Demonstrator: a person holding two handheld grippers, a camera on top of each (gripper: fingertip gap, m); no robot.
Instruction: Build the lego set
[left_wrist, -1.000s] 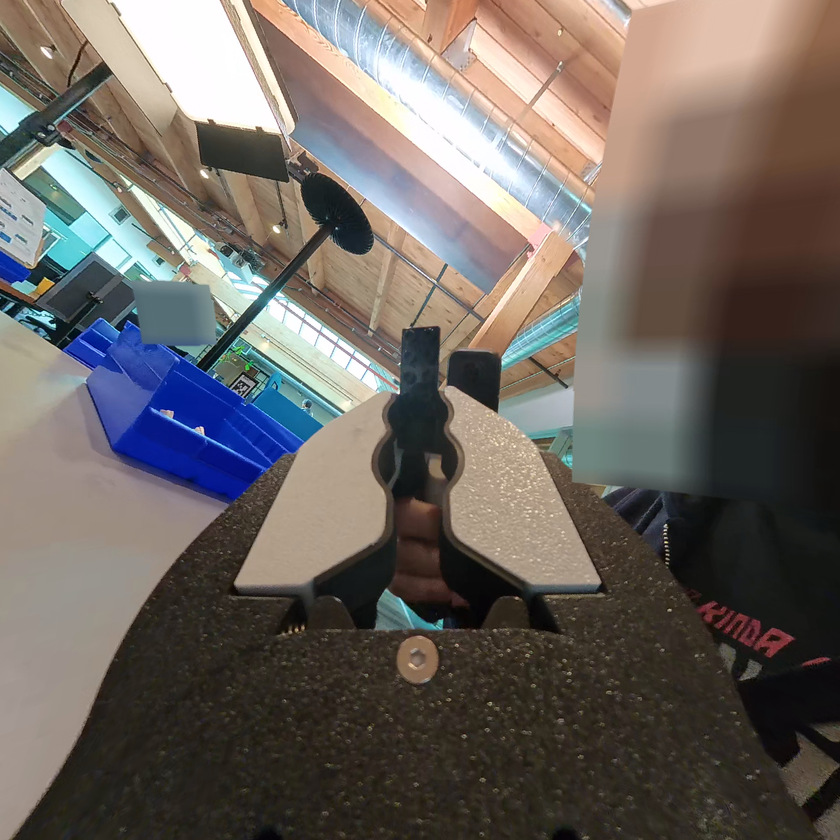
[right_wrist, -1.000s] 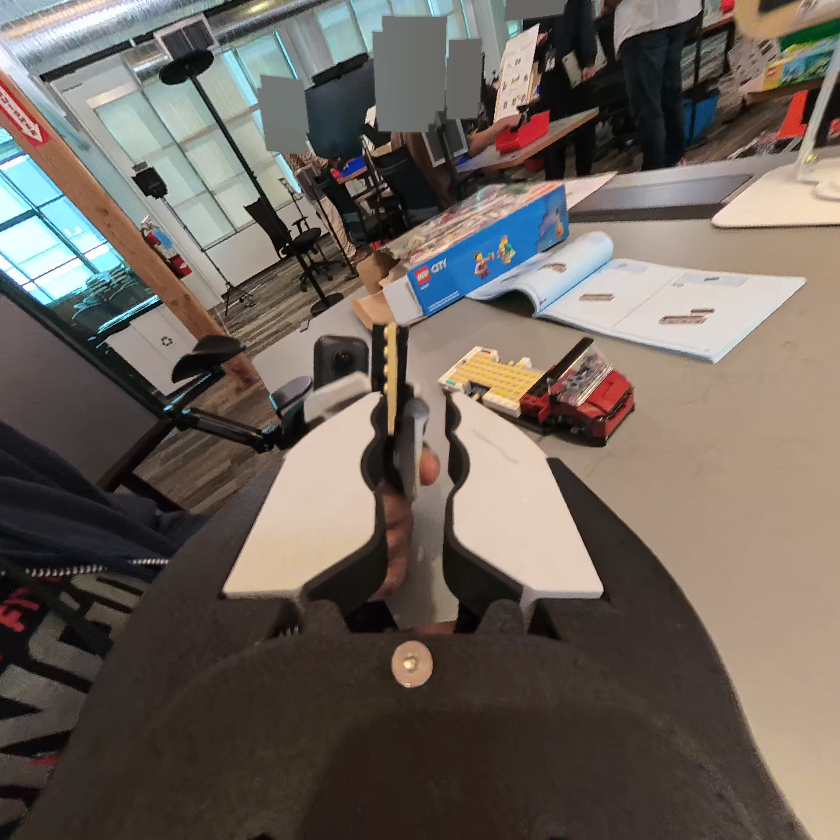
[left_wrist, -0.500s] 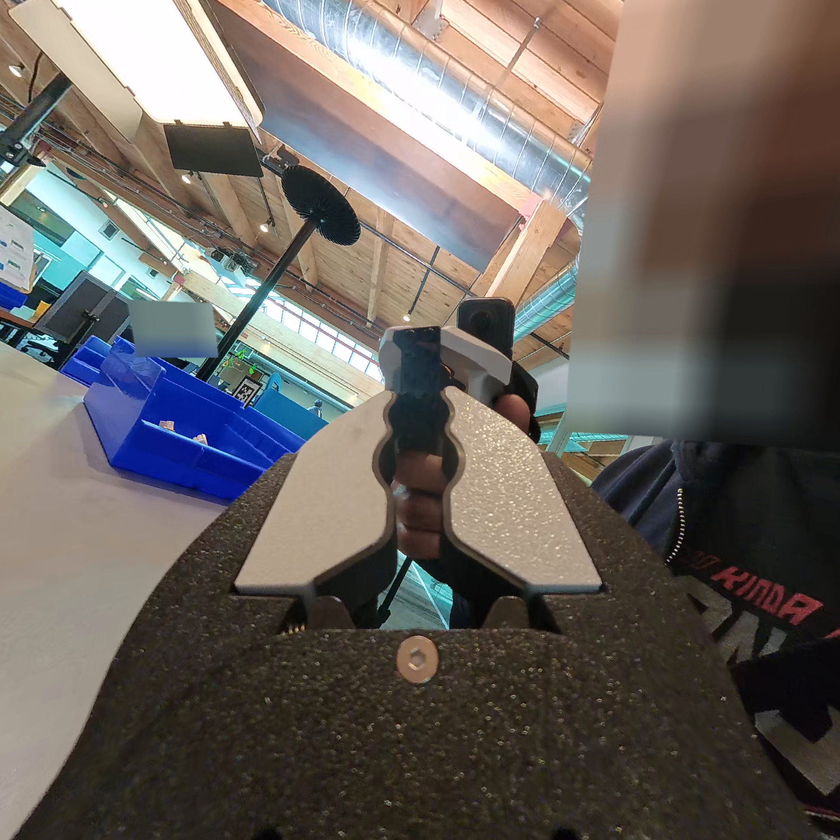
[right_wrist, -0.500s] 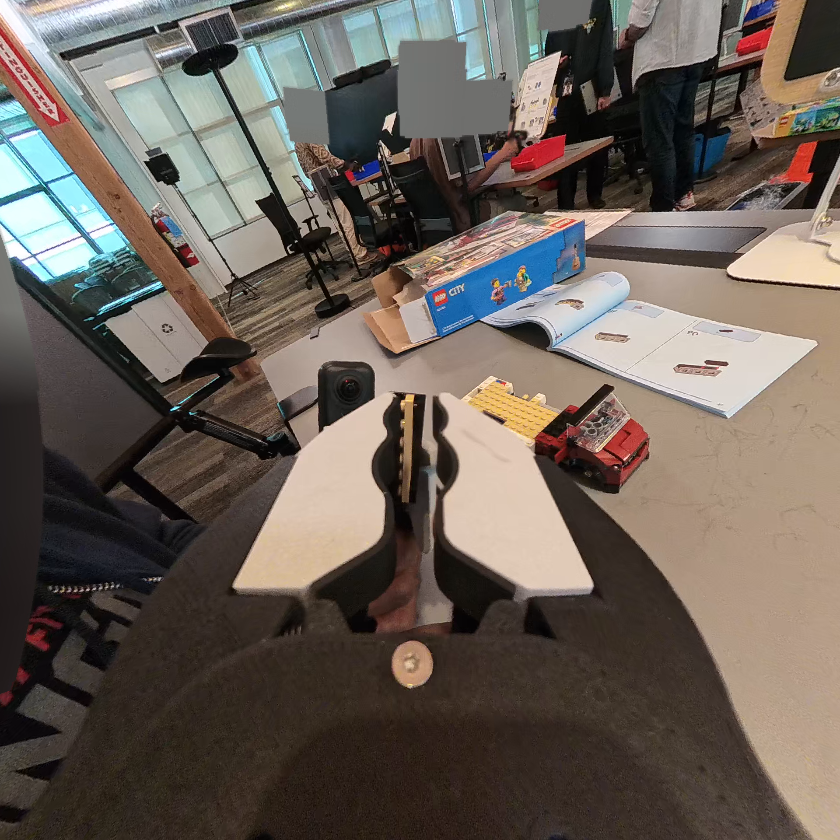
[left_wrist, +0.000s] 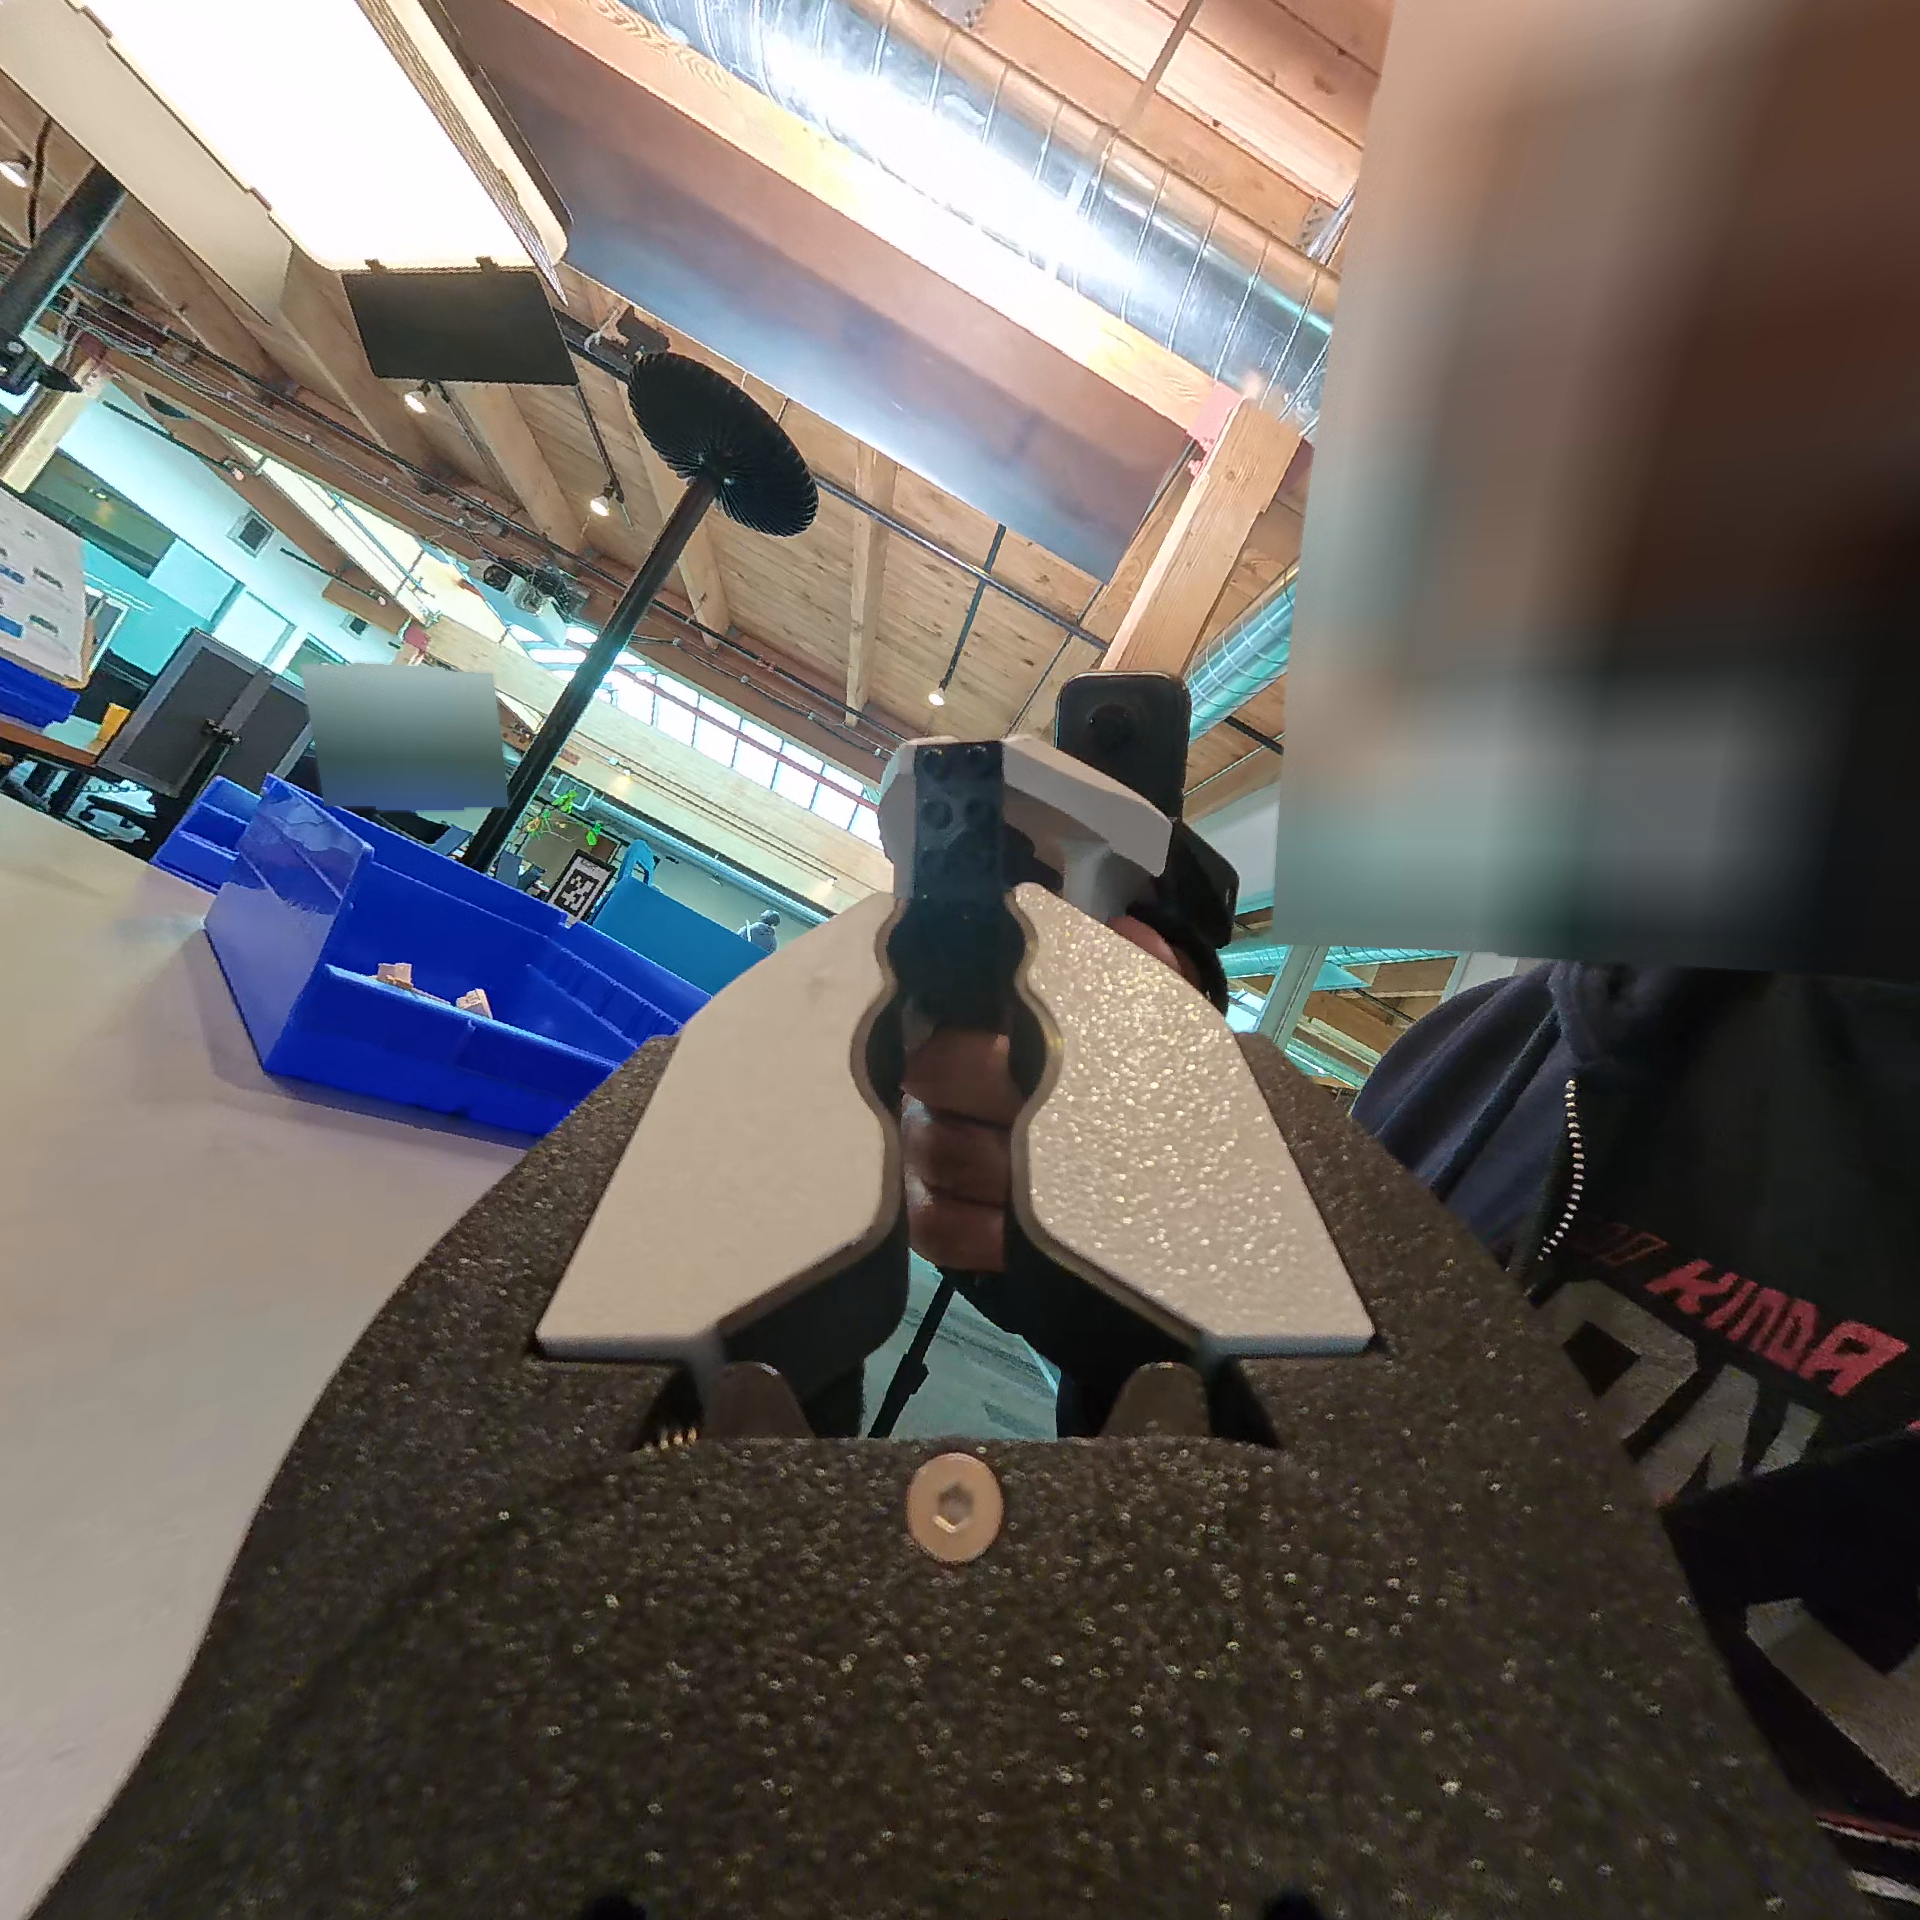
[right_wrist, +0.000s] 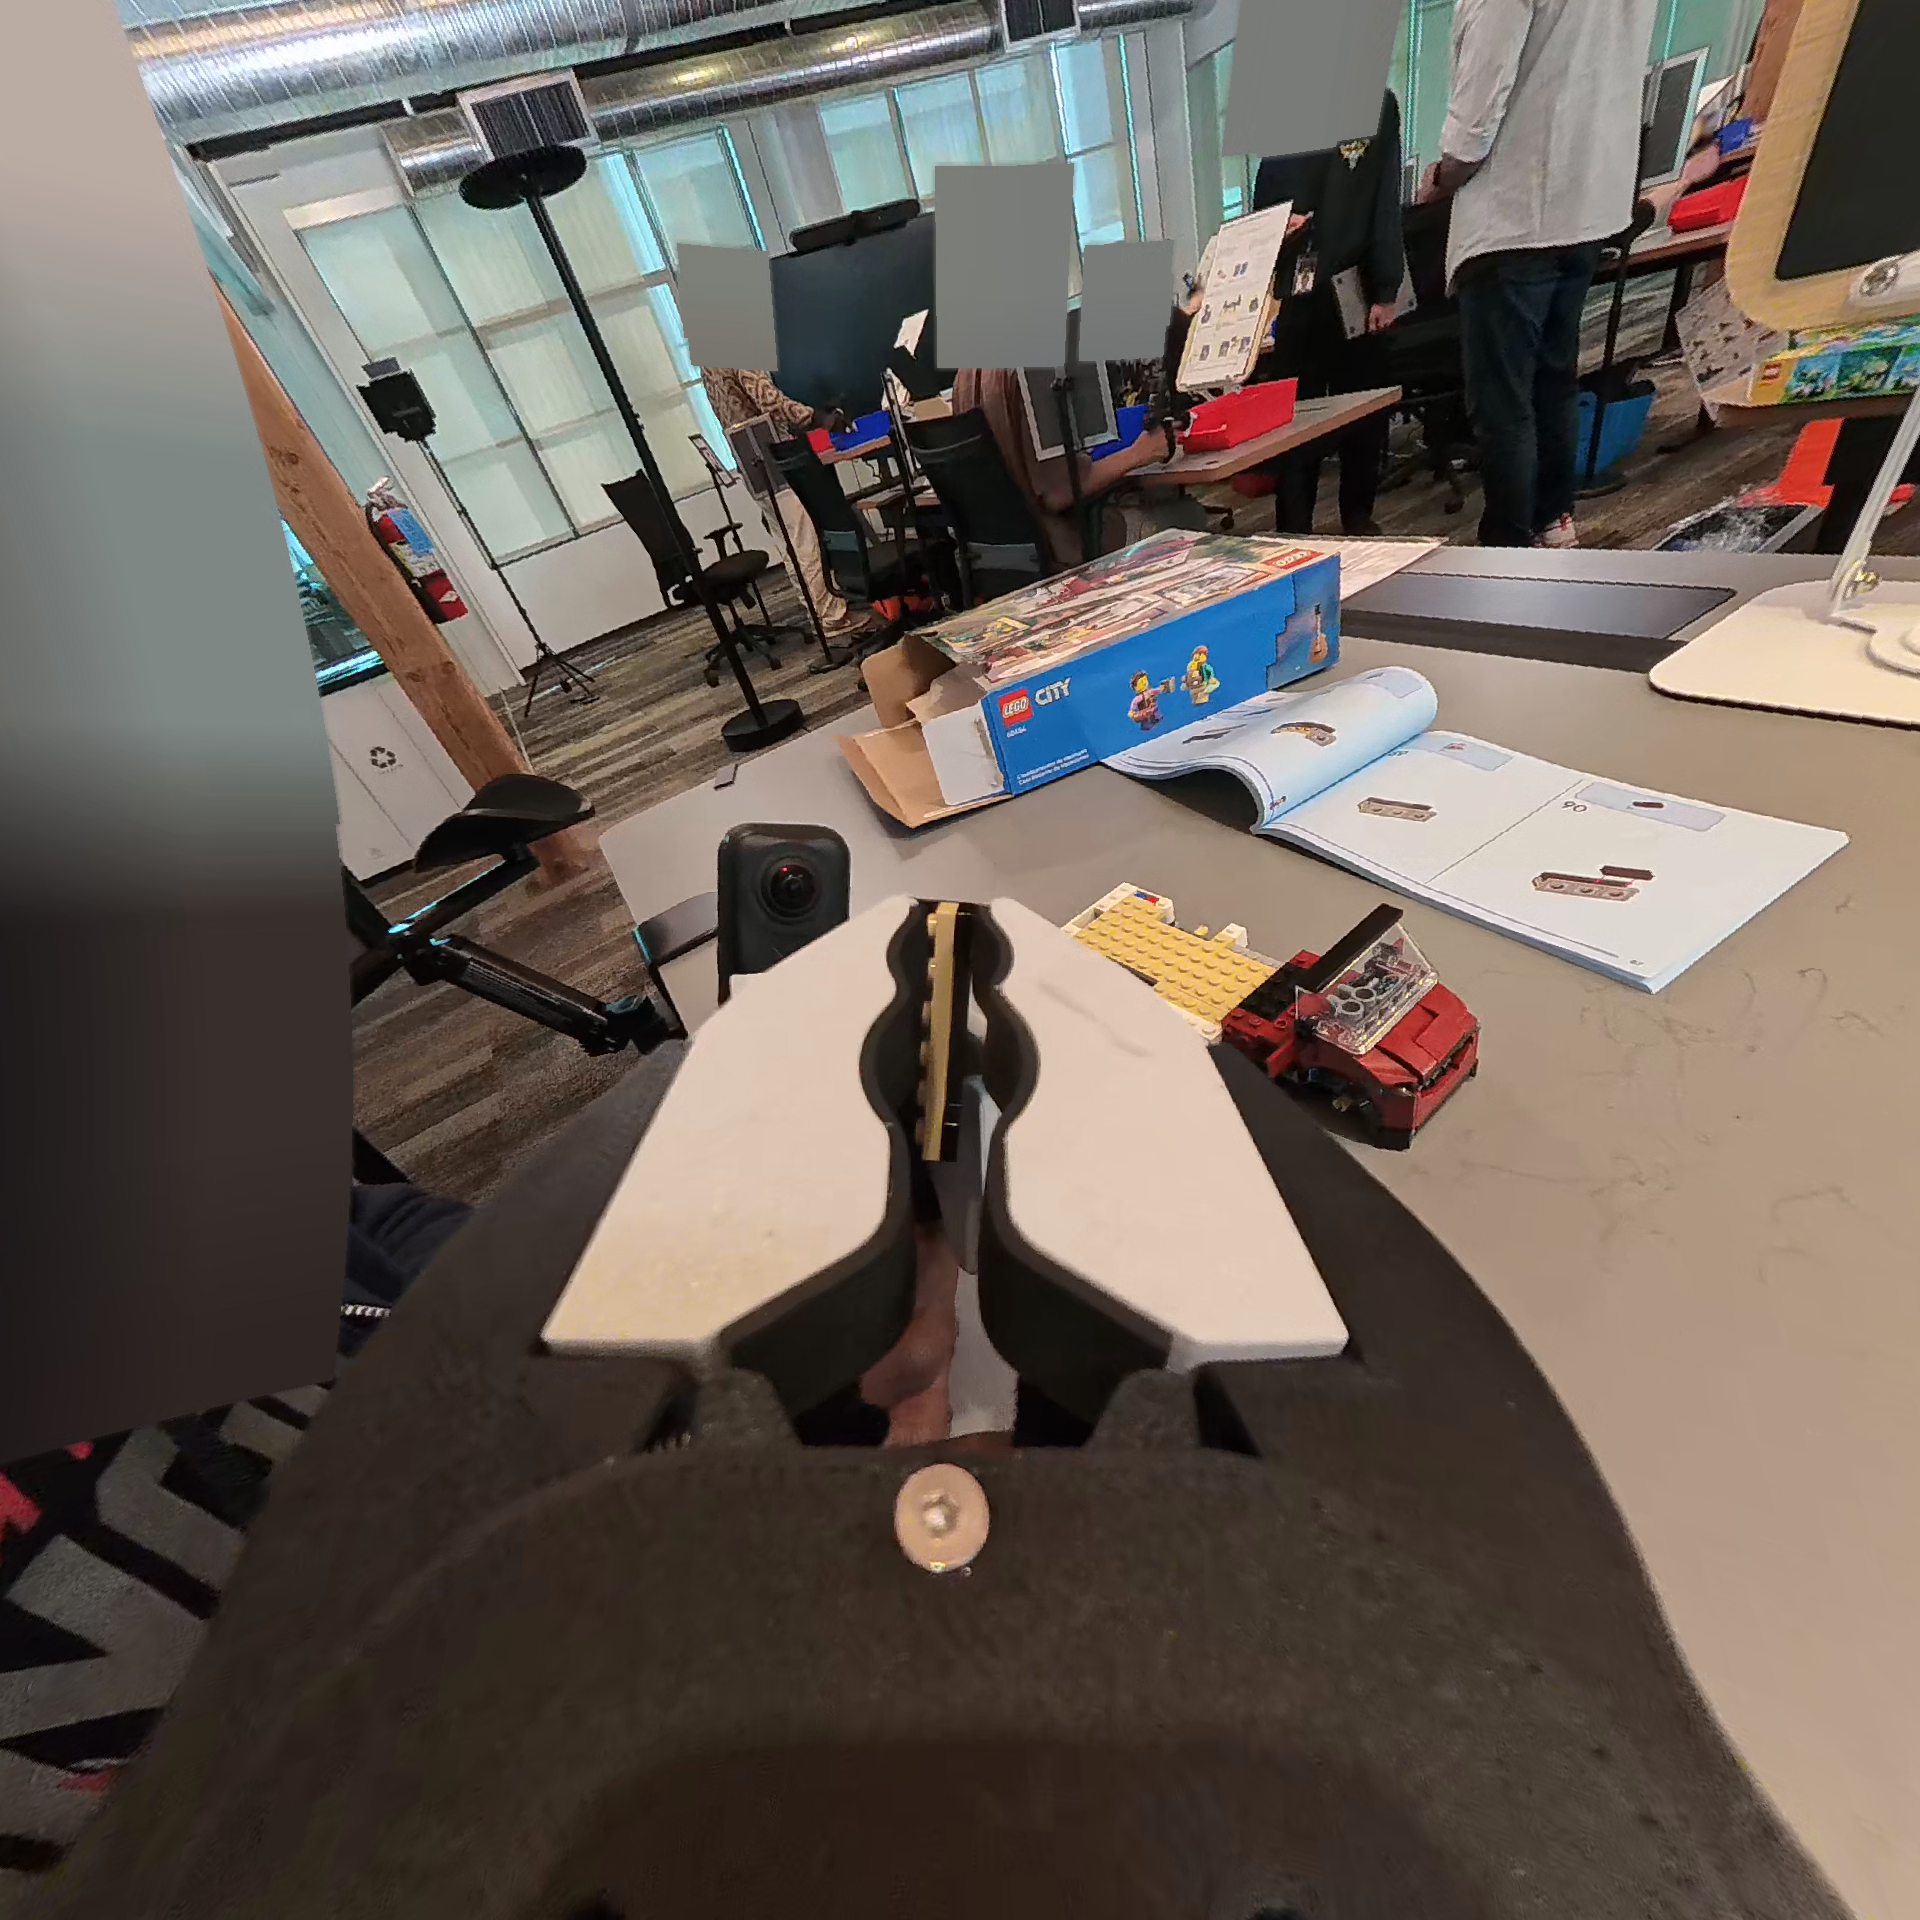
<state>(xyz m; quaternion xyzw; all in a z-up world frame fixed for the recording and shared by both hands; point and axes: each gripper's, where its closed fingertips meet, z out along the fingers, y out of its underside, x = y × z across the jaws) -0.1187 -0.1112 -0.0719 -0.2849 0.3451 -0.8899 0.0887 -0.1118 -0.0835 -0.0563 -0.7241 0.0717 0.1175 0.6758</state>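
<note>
Plainly, both grippers: raised off the table, tips facing one another, so each camera sees the other tool
Left gripper (left_wrist: 958, 914): fingers pinching a black studded plate (left_wrist: 956, 821) edge-on; the plate stands up past the tips, its upper part left free, apparently so the other tool can reach it
Right gripper (right_wrist: 951, 925): fingers nearly together on a thin tan plate (right_wrist: 943, 1029) held on edge with a dark layer against it; I judge it to be one stacked piece shared by both tools, though the far side is hidden
Meeting point: in the left wrist view the right gripper's grey fingertips (left_wrist: 1081, 821) sit around the black plate's top
Grey table (right_wrist: 1662, 1195): carries a red toy car (right_wrist: 1361, 1029) joined to a yellow studded base (right_wrist: 1164, 945), near an open instruction booklet (right_wrist: 1538, 821) and a blue box (right_wrist: 1132, 665)
Blue bin (left_wrist: 416, 977): on the table on the left gripper's side, a few small tan pieces inside
</note>
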